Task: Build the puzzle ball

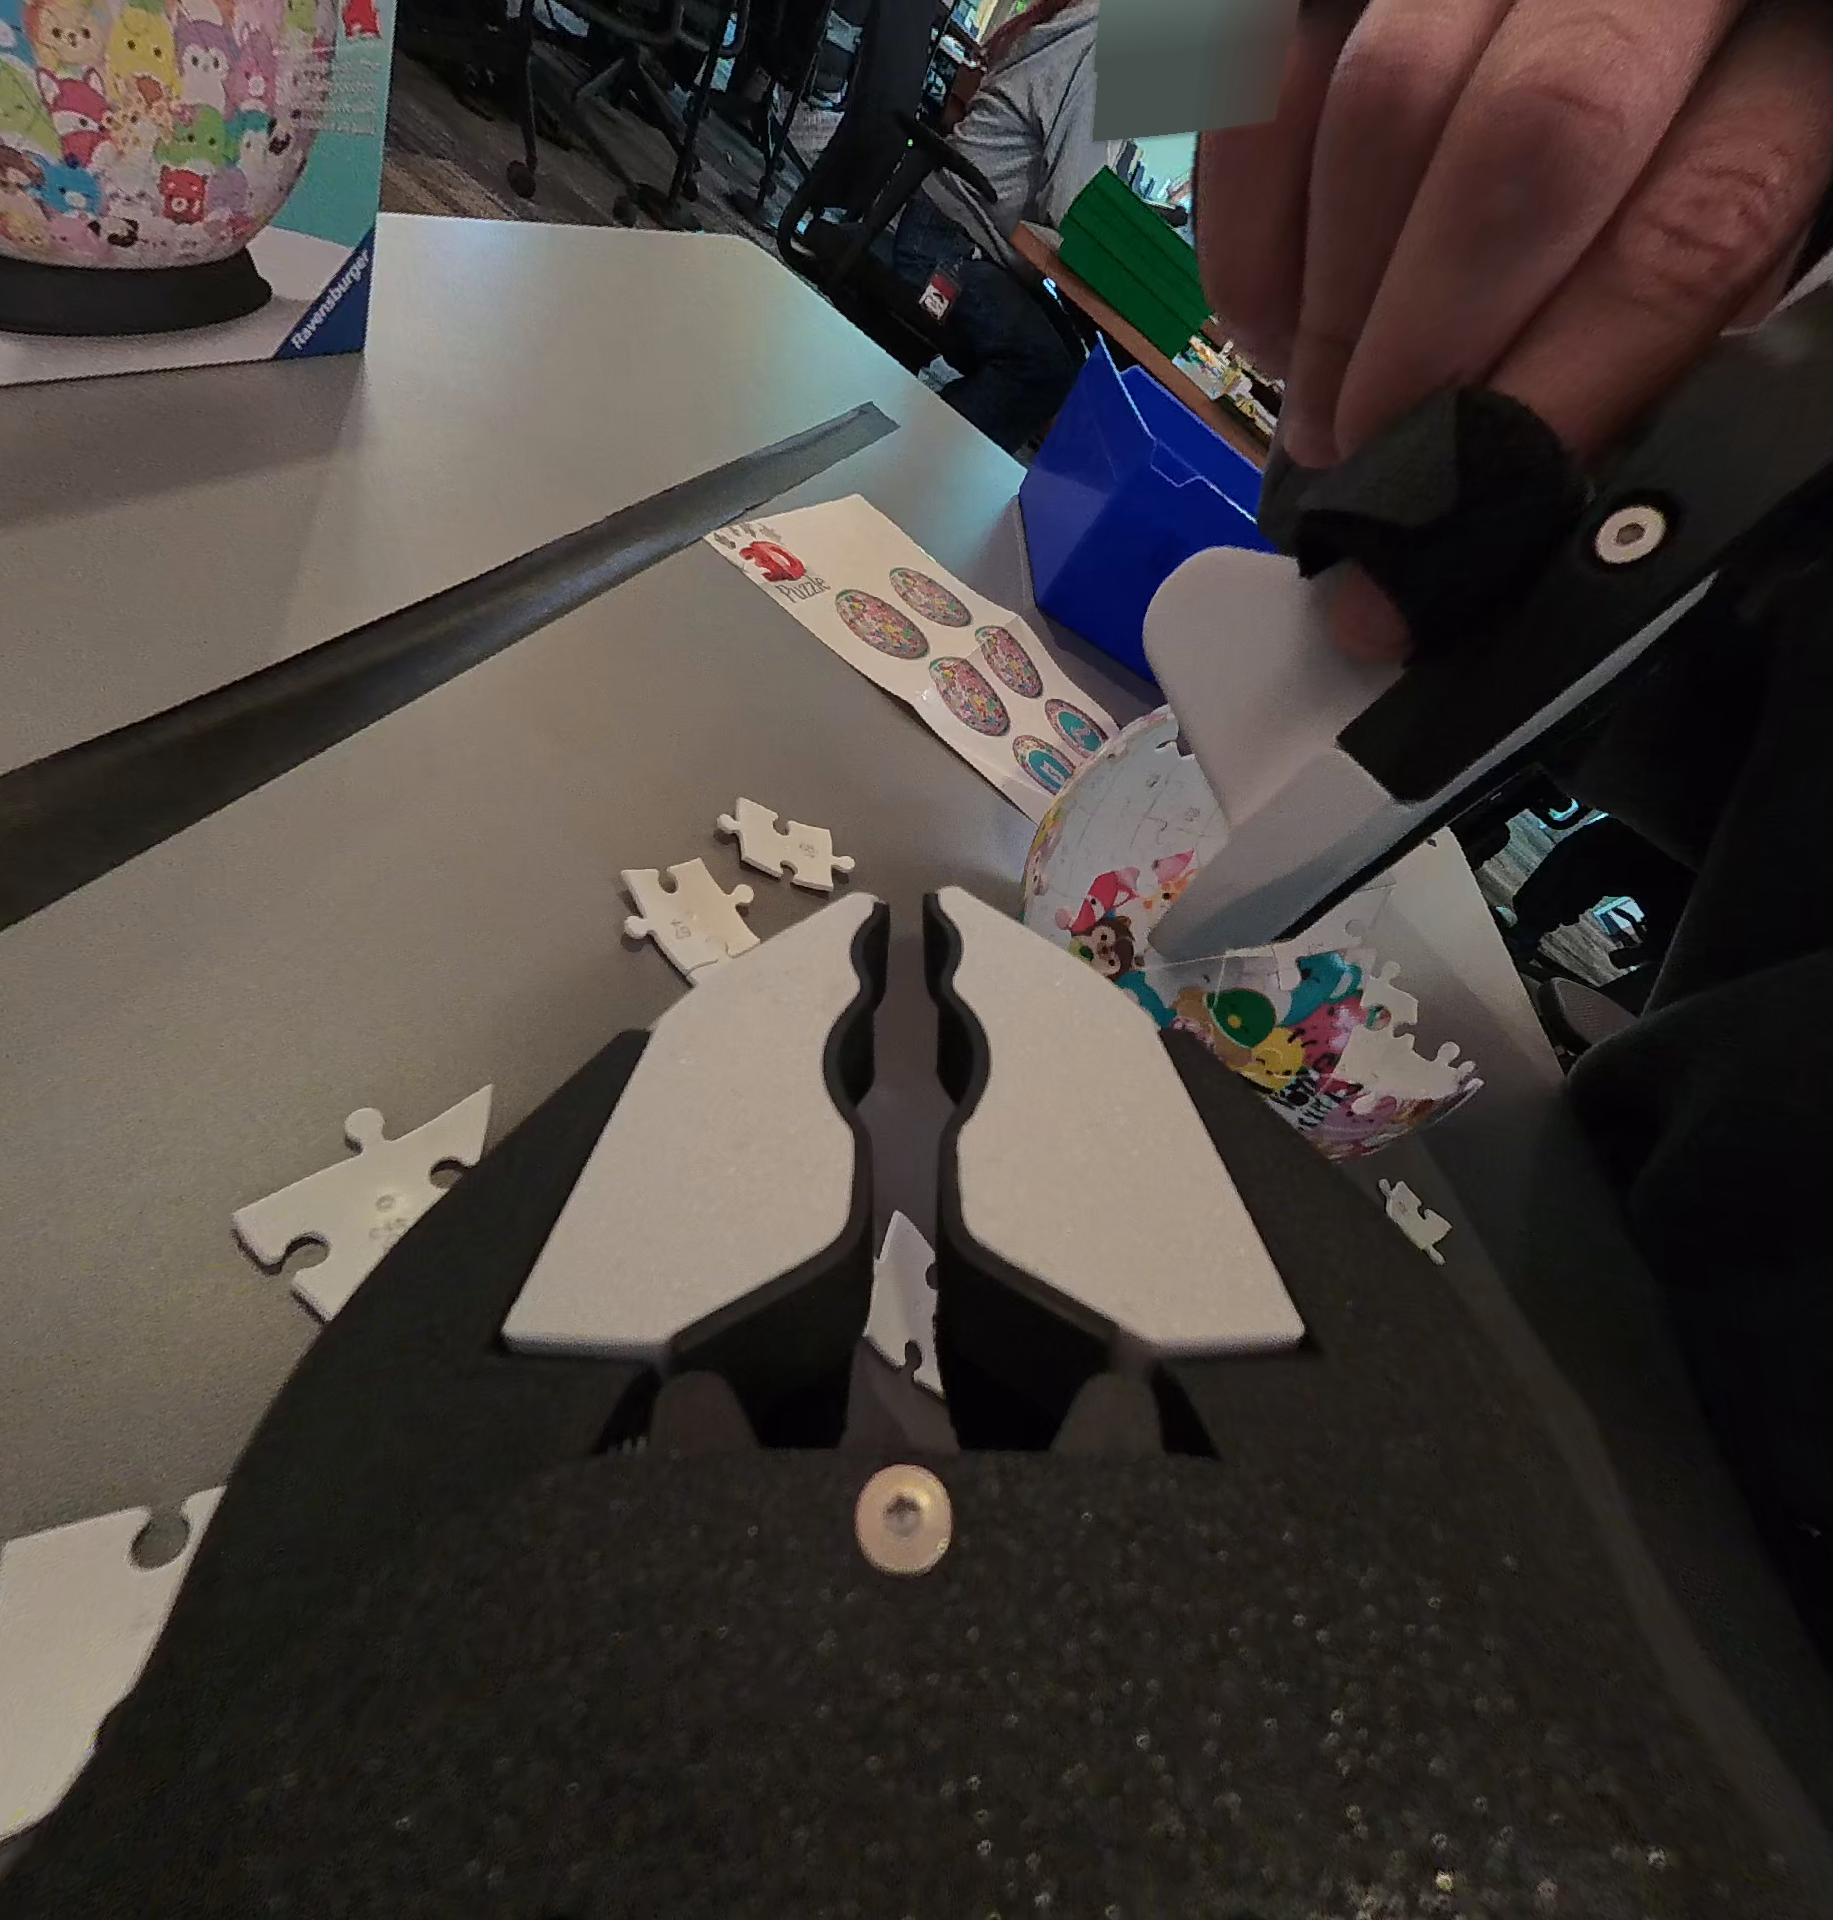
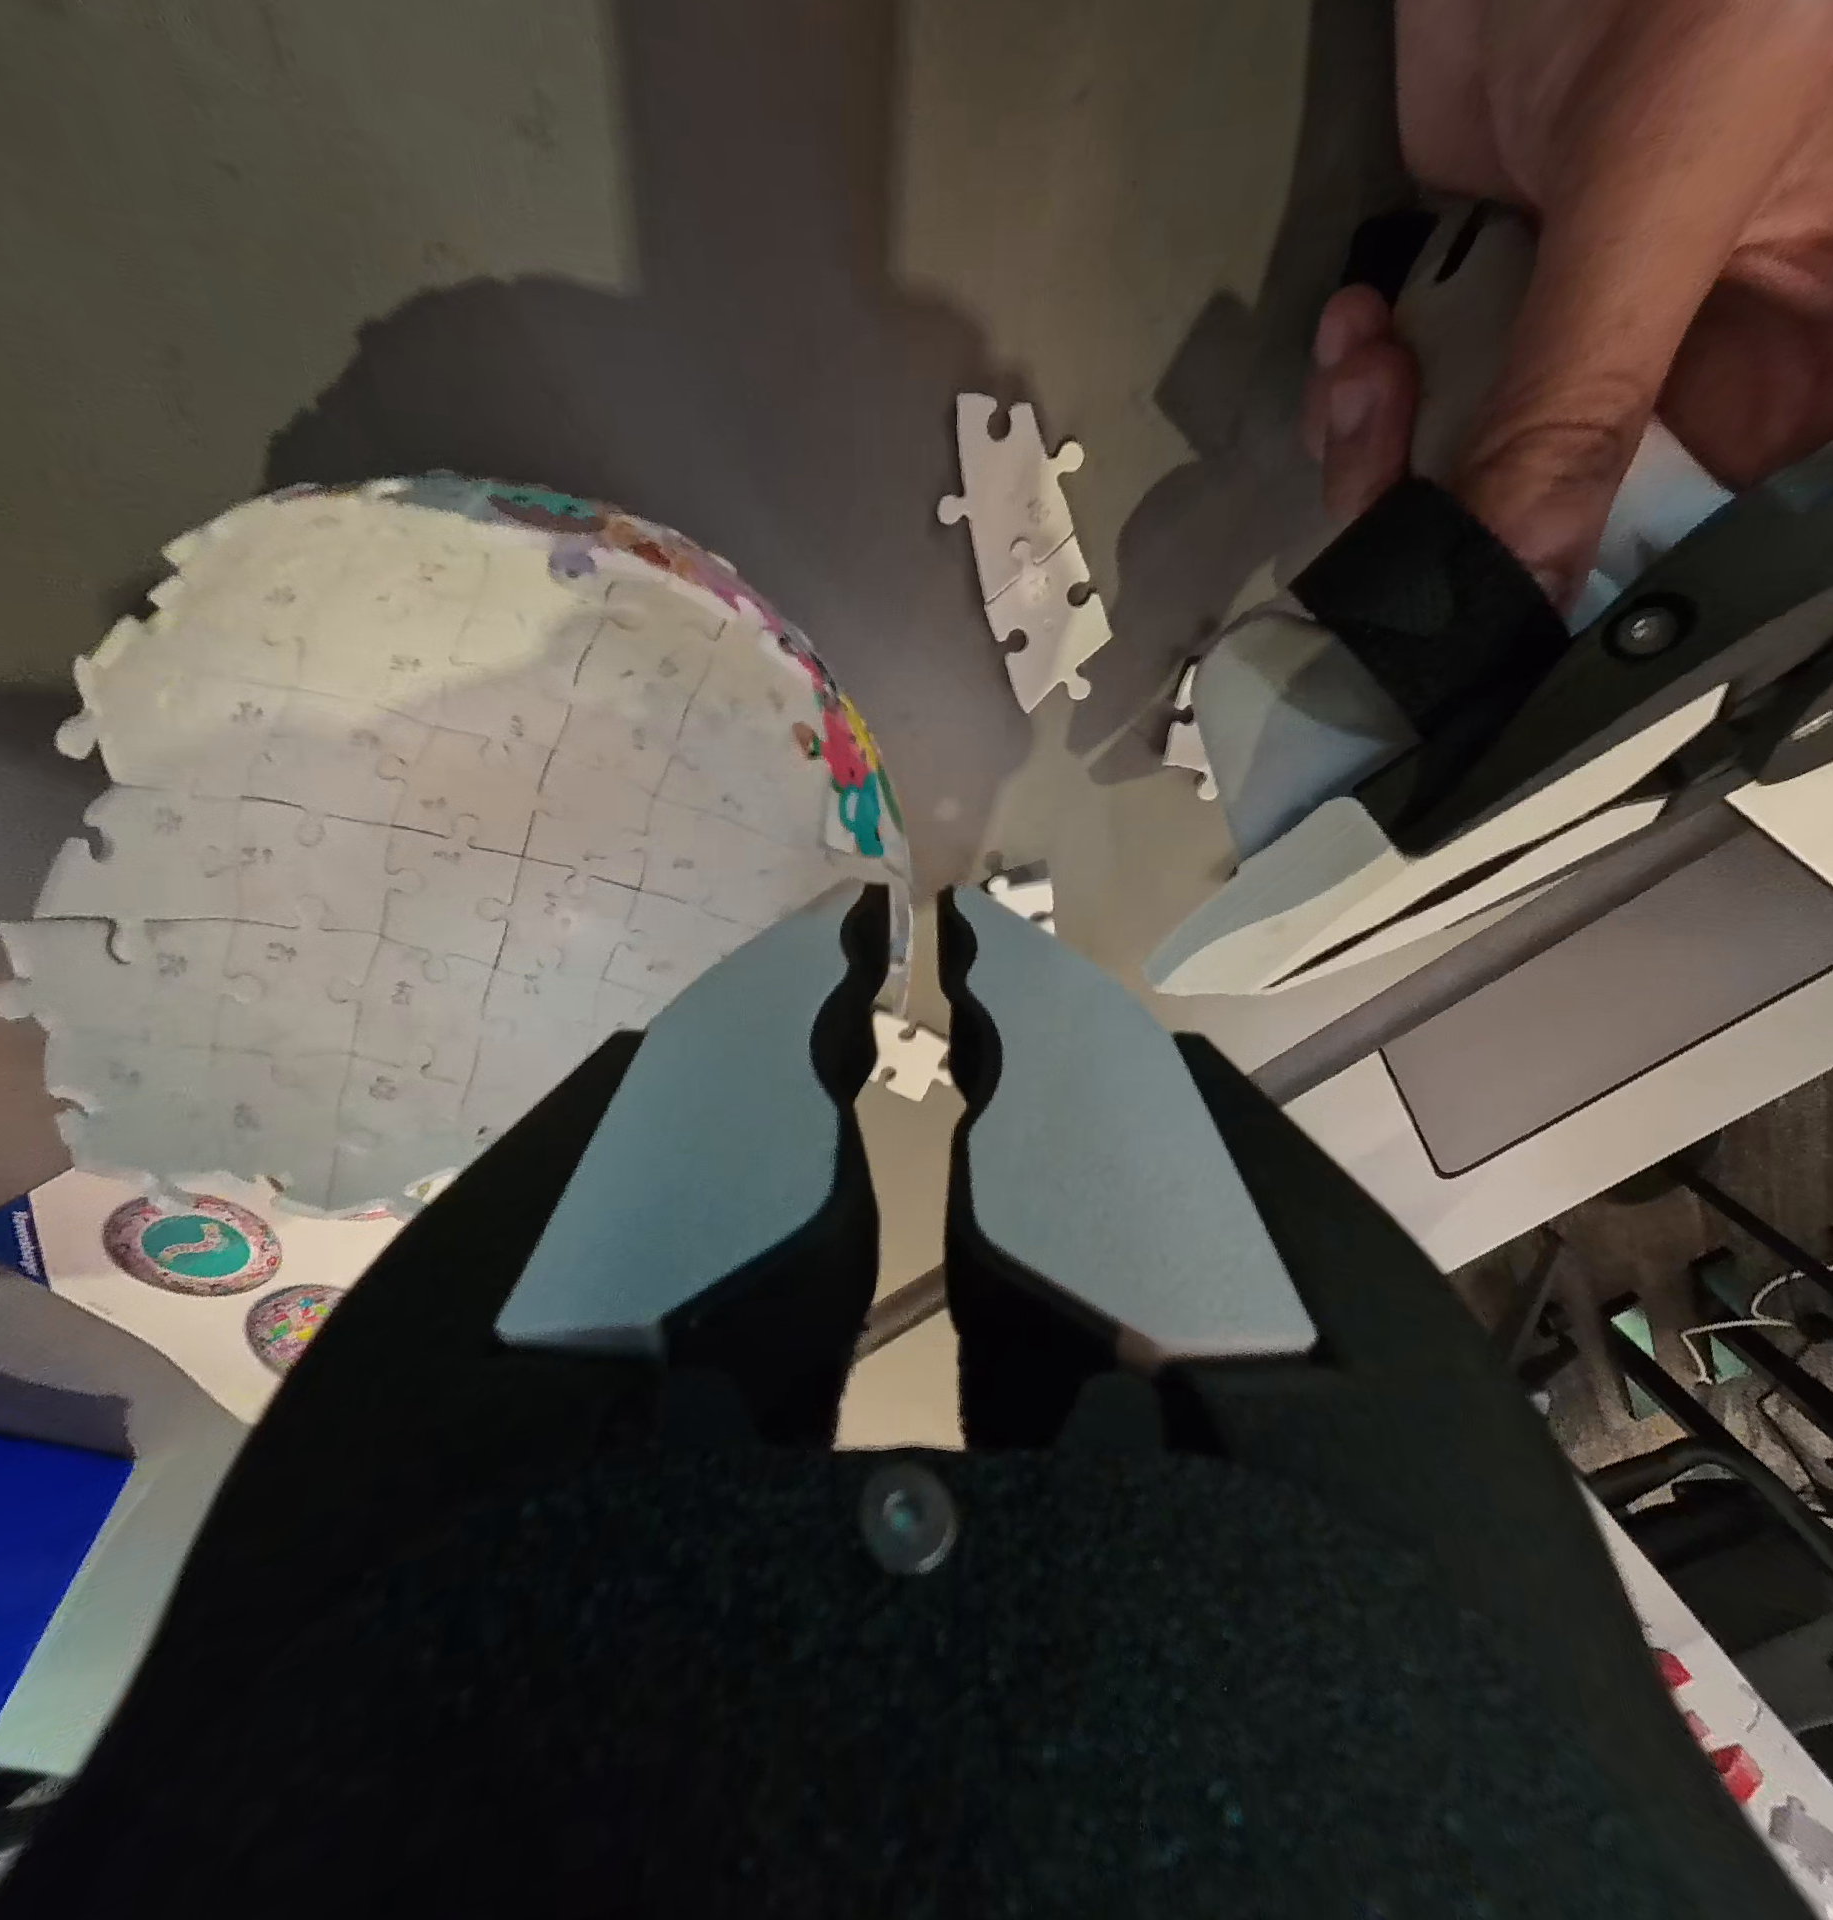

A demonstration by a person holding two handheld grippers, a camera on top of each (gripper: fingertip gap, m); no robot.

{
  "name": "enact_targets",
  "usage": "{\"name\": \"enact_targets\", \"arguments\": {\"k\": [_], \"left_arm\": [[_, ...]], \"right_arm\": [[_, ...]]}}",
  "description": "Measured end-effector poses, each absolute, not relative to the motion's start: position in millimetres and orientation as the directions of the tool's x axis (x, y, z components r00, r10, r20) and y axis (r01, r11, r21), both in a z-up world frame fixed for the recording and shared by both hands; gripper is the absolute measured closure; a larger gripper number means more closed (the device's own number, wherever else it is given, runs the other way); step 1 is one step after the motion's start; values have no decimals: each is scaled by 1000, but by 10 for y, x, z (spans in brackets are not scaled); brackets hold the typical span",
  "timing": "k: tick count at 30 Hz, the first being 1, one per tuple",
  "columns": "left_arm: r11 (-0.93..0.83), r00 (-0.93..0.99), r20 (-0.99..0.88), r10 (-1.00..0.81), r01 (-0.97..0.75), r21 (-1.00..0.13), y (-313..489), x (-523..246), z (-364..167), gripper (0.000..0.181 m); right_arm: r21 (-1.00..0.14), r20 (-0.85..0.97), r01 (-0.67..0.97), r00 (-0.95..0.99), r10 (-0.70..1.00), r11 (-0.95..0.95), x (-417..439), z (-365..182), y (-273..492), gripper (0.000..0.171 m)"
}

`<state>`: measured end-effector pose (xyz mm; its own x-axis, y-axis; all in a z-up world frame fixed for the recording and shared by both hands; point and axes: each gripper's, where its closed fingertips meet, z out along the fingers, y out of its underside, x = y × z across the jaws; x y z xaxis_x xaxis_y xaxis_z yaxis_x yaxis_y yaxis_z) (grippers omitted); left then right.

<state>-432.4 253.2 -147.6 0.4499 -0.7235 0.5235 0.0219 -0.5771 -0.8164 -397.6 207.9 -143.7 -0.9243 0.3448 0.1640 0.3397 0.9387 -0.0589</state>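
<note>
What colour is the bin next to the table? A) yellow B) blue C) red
B: the bin beyond the instruction sheet at the table's far edge is plainly blue.

Legible print is present on the box (image 1: 164, 177), along its blue edge, and on the leaflet (image 1: 912, 644), as a red-and-grey heading; small embossed marks on loose pieces (image 1: 787, 844) are unreadable.

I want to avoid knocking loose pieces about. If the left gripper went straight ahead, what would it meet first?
Probably the joined white puzzle pieces lying just beyond the left gripper; depth is unclear.
</note>
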Motion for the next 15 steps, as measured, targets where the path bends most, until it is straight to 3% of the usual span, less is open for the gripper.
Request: {"name": "enact_targets", "arguments": {"k": [15], "left_arm": [[-580, 444, 523, -728, 9, -815, 2517, -4299, -1490, 175]], "right_arm": [[-96, 158, 340, -923, 352, 935, -3981, -1438, 2001, 163]]}}
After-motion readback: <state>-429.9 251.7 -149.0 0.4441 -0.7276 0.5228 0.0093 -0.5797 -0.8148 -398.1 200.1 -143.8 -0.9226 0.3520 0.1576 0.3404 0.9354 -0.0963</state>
